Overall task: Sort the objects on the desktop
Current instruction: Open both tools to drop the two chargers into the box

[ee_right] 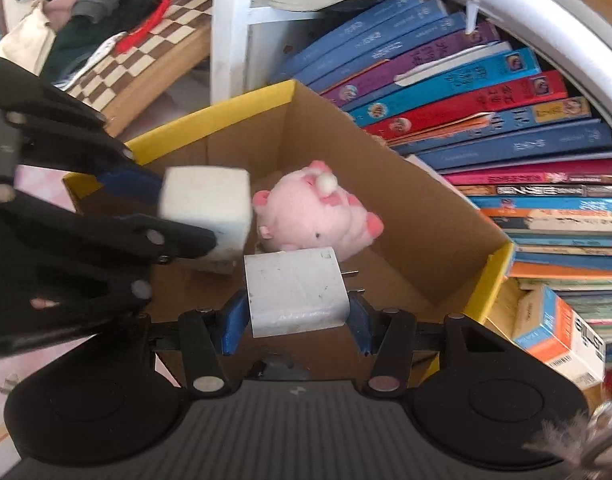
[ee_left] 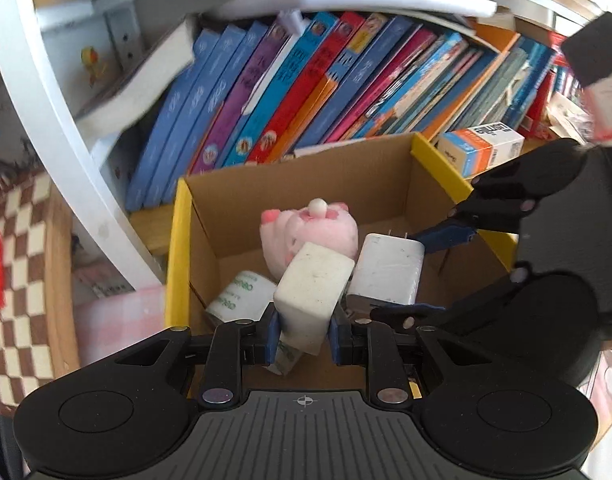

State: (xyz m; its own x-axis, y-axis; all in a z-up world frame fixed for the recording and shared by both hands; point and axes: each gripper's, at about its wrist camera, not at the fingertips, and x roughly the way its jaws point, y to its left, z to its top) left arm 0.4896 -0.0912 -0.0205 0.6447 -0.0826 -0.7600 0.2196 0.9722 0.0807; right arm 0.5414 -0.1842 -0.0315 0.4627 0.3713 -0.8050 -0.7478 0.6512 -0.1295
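The left gripper (ee_left: 301, 330) is clamped on a white block-shaped eraser (ee_left: 312, 294), its blue pads pressed against both sides, holding it over the open cardboard box (ee_left: 177, 240). The right gripper (ee_right: 297, 322) is closed on a white charger plug (ee_right: 295, 292), prongs pointing away toward the box's far wall, also above the box. Inside the box lie a pink plush pig (ee_right: 314, 212) and a white roll with green print (ee_left: 241, 296), beside the pig.

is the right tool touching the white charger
Touching. In the right wrist view the right tool has both blue pads pressed against the sides of the white charger, held above the cardboard box.
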